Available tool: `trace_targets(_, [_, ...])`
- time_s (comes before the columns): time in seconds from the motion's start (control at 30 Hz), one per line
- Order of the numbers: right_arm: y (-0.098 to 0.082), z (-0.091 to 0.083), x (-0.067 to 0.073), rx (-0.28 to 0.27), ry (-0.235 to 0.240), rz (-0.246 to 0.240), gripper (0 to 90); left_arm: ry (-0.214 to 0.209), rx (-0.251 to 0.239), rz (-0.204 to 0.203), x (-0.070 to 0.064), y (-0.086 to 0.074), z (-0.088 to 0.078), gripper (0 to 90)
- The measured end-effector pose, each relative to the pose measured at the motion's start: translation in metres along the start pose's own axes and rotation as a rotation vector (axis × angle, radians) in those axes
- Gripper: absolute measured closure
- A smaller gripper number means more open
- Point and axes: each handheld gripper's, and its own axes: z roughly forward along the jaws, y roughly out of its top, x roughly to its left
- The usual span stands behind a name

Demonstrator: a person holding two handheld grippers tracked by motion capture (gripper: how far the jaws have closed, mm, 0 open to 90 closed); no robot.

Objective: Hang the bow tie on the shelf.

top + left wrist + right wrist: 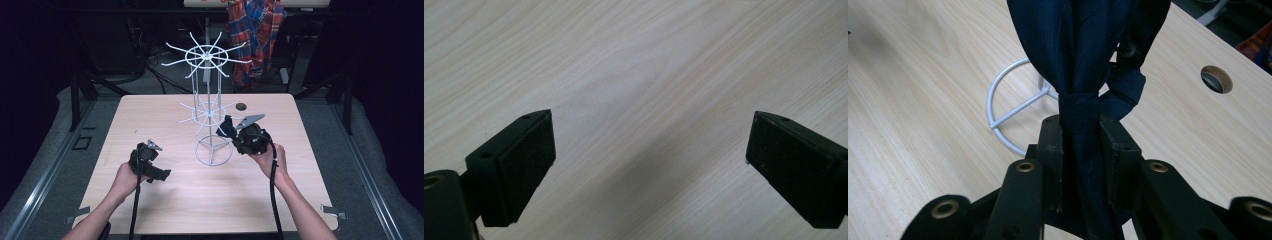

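A white wire rack [206, 56] with two tiers of radiating spokes stands on a ring base [214, 151] at the middle of the light wooden table [175, 200]. My right gripper [227, 128] is just right of the rack's lower tier, shut on a dark blue fabric bundle [1083, 50] gathered by a band. In the right gripper view the right gripper [1082, 135] clamps the bundle below that band, with the ring base [998, 100] behind it. My left gripper [159, 174] hovers low over the table left of the rack. Its jaws are wide apart in the left gripper view, where the left gripper [649, 135] holds nothing.
A round cable hole [241, 106] sits in the table behind the rack, also seen as the cable hole [1216, 79] in the right gripper view. A plaid shirt [255, 30] hangs on a chair beyond the far edge. Dark floor surrounds the table.
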Motion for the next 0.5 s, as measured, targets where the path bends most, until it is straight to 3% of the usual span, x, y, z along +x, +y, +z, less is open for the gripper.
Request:
trace_targets(0.23, [0.0001,0.0026,0.0011,0.026,0.010,-0.007,70.7,-0.001,0.004,0.007,-0.0009,-0.0002,0.0001,5.7])
trace_targets(0.5, [-0.0006,0.0035,0.0033,0.015,0.018,-0.008,66.7,-0.007,0.009,0.012,-0.0008,-0.0005,0.0004,5.7])
